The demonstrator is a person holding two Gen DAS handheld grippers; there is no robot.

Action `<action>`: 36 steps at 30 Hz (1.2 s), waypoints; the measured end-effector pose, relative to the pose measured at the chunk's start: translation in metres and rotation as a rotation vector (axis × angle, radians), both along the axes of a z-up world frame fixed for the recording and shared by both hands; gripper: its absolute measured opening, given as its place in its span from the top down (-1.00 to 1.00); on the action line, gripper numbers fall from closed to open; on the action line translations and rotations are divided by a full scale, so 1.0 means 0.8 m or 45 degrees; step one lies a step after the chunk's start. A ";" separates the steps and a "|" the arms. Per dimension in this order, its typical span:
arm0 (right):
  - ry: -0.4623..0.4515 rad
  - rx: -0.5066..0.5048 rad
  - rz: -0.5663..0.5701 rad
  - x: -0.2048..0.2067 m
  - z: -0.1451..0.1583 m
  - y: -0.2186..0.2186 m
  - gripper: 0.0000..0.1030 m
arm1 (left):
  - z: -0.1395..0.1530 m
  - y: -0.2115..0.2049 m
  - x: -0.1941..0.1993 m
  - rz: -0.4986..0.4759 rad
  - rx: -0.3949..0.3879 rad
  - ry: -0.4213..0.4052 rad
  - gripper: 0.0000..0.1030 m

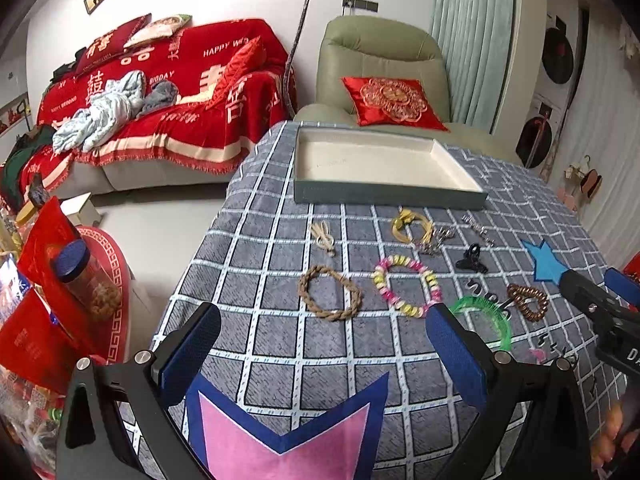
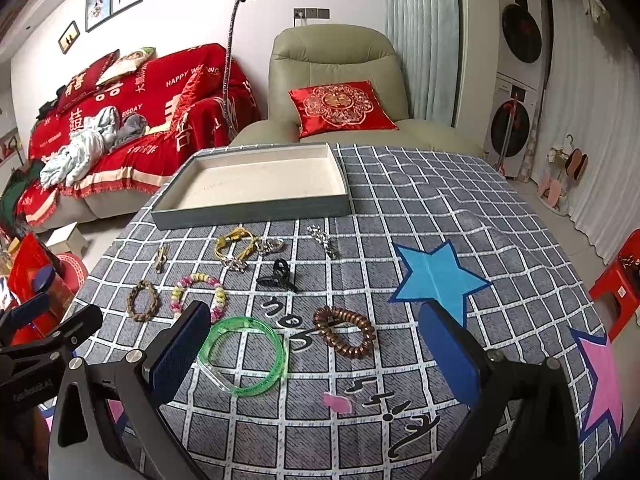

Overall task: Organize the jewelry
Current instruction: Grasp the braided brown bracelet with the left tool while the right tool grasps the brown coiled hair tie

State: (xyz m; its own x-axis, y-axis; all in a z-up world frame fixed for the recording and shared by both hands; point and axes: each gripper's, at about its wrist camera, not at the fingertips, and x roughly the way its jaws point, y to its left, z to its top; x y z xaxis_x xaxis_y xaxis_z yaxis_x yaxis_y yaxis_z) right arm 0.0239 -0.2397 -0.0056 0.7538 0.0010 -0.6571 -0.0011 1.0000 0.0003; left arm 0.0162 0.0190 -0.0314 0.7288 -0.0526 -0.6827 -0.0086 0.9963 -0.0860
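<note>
Both claws gape empty; only right view shows whole green bangle.

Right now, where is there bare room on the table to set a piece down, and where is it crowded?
The tray is bare inside. The cloth right of the blue star, toward the far right edge, is free, as is the near strip before the green bangle. Crowded: the band between the tray and both open grippers, from the braided bracelet to the coil hair tie.

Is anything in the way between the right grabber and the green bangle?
Nothing visible is. The right gripper hangs open over the cloth, and the green bangle lies flat just ahead, beside its left finger. The brown coil bracelet lies apart from the bangle, not blocking it.
</note>
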 end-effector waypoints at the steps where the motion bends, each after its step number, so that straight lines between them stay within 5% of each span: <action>1: 0.000 0.000 0.000 0.000 0.000 0.000 -1.00 | -0.004 0.002 0.003 -0.004 -0.005 0.020 -1.00; 13: 0.201 0.001 -0.129 0.020 -0.036 -0.071 -1.00 | -0.032 0.040 0.057 0.048 -0.069 0.198 -1.00; 23: 0.350 0.023 -0.088 0.068 -0.067 -0.084 -1.00 | -0.049 0.035 0.099 -0.061 -0.086 0.291 -0.97; 25: 0.374 0.028 -0.075 0.073 -0.074 -0.082 -0.97 | -0.055 0.030 0.106 -0.078 -0.077 0.310 -0.69; 32: 0.384 0.056 -0.007 0.081 -0.077 -0.068 -0.52 | -0.066 0.008 0.108 -0.129 0.011 0.323 -0.61; 35: 0.383 0.074 0.026 0.079 -0.074 -0.061 -0.18 | -0.063 0.003 0.106 -0.170 0.010 0.298 -0.24; 36: 0.384 0.084 0.037 0.078 -0.073 -0.060 -0.09 | -0.062 0.001 0.106 -0.185 0.008 0.290 0.06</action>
